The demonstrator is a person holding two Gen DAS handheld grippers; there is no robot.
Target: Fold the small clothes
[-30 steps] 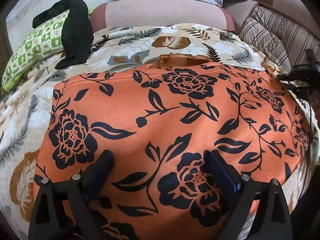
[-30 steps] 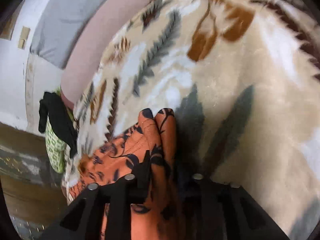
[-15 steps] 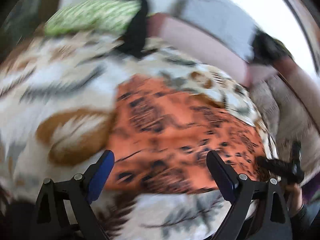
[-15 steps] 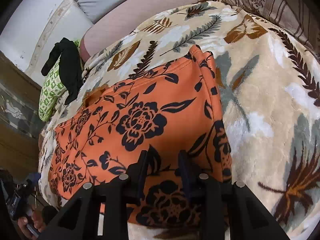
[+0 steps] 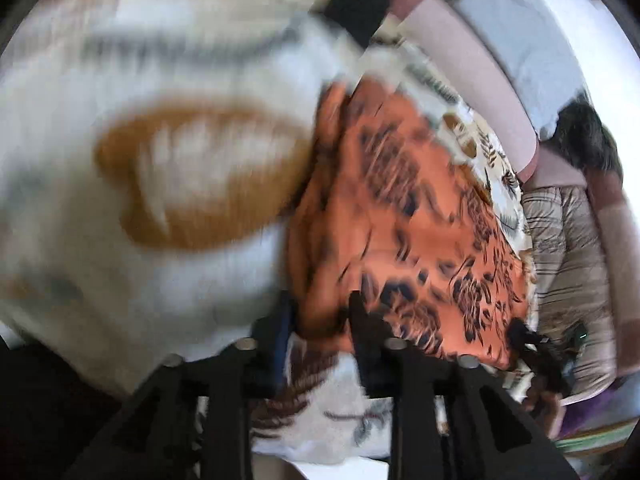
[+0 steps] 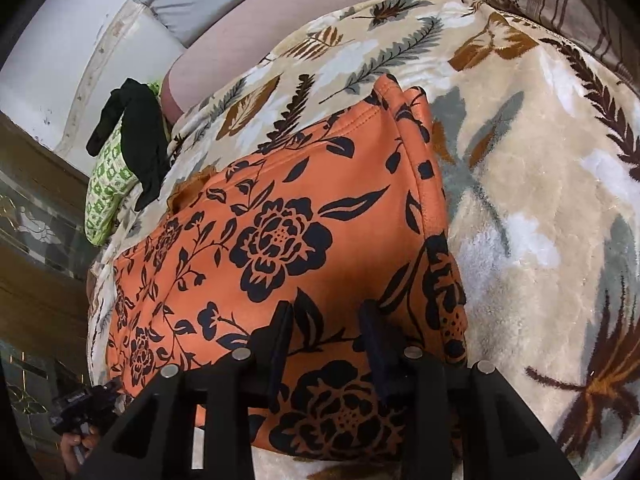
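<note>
An orange garment with black flowers [image 6: 288, 248] lies folded flat on the leaf-print blanket [image 6: 540, 184]. My right gripper [image 6: 326, 316] sits over its near edge, jaws narrowed to a small gap, with the cloth showing between the fingers. In the blurred left wrist view the garment [image 5: 408, 216] lies to the right. My left gripper [image 5: 320, 312] is at its near left corner, jaws narrowed, with orange cloth between the fingers; the blur hides whether it is pinched. The other gripper shows in each view at the garment's far side.
A black garment [image 6: 140, 136] lies draped over a green patterned pillow [image 6: 106, 192] at the far left. Pink and grey sofa cushions [image 6: 280, 20] line the back. A striped cushion [image 6: 560, 0] is at the right. Wooden furniture stands at the left.
My left gripper swung left to the garment's corner and its jaws narrowed from wide open. My right gripper pulled back from the fold to the near edge and opened slightly.
</note>
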